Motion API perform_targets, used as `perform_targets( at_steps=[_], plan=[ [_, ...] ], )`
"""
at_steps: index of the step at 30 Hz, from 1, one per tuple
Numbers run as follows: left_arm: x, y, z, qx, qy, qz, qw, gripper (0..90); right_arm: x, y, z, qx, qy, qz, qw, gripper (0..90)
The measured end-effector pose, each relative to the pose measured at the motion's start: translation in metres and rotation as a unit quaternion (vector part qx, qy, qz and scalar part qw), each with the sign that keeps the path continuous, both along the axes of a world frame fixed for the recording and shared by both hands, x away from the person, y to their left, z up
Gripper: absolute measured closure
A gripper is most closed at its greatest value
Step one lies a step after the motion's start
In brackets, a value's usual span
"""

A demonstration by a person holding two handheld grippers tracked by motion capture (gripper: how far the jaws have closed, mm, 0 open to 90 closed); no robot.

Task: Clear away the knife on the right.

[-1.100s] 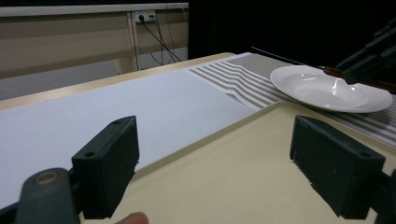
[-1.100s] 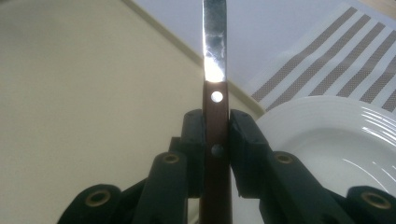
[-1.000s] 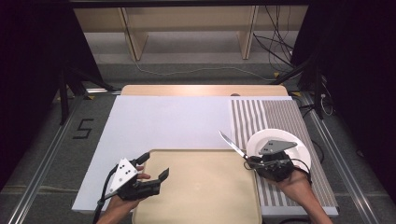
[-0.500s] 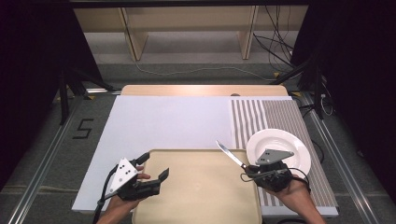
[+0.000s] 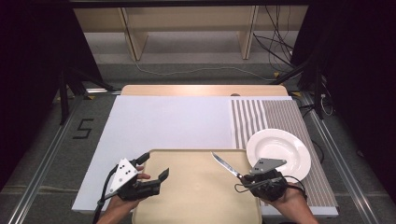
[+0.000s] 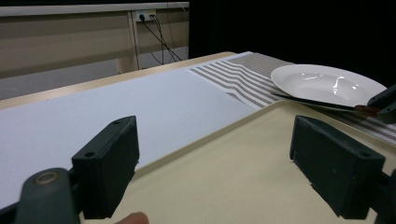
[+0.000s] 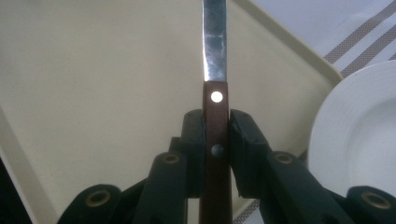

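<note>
A knife (image 5: 225, 166) with a brown riveted handle (image 7: 215, 122) and a steel blade sticks out from my right gripper (image 5: 246, 180), which is shut on the handle. The blade points up-left over the right part of the beige tray (image 5: 196, 200). In the right gripper view the pads squeeze the handle from both sides, with the tray (image 7: 93, 93) below. My left gripper (image 5: 153, 166) hovers open at the tray's left edge with nothing between its fingers; its wide-apart jaws frame the tray (image 6: 233, 177) in the left gripper view.
A white plate (image 5: 279, 154) rests on a striped mat (image 5: 261, 116) right of the tray. A white sheet (image 5: 173, 123) covers the table behind the tray. Plate (image 6: 327, 84) and mat lie ahead in the left gripper view. Shelving and cables stand beyond the far edge.
My right gripper has carried the knife leftward and slightly down, from beside the plate to over the tray's right part. The left gripper has stayed still.
</note>
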State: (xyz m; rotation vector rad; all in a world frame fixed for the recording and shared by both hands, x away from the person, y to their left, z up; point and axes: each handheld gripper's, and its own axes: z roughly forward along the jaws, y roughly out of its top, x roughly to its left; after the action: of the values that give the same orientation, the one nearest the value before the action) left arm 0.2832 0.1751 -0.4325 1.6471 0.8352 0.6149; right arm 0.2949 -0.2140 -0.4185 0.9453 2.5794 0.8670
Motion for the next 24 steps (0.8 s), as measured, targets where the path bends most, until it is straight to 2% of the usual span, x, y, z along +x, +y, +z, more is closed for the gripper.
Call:
perform_targets(
  at_steps=[11,24],
  plan=[
    [0.000,0.000,0.000,0.000,0.000,0.001,1.0000,15.5,-0.005,0.007,-0.010,-0.013,0.028,0.010,0.9995,77.2],
    [0.000,0.000,0.000,0.001,0.000,0.001,1.0000,15.5,-0.006,0.014,-0.020,-0.028,0.065,-0.001,0.9975,77.2]
  ],
)
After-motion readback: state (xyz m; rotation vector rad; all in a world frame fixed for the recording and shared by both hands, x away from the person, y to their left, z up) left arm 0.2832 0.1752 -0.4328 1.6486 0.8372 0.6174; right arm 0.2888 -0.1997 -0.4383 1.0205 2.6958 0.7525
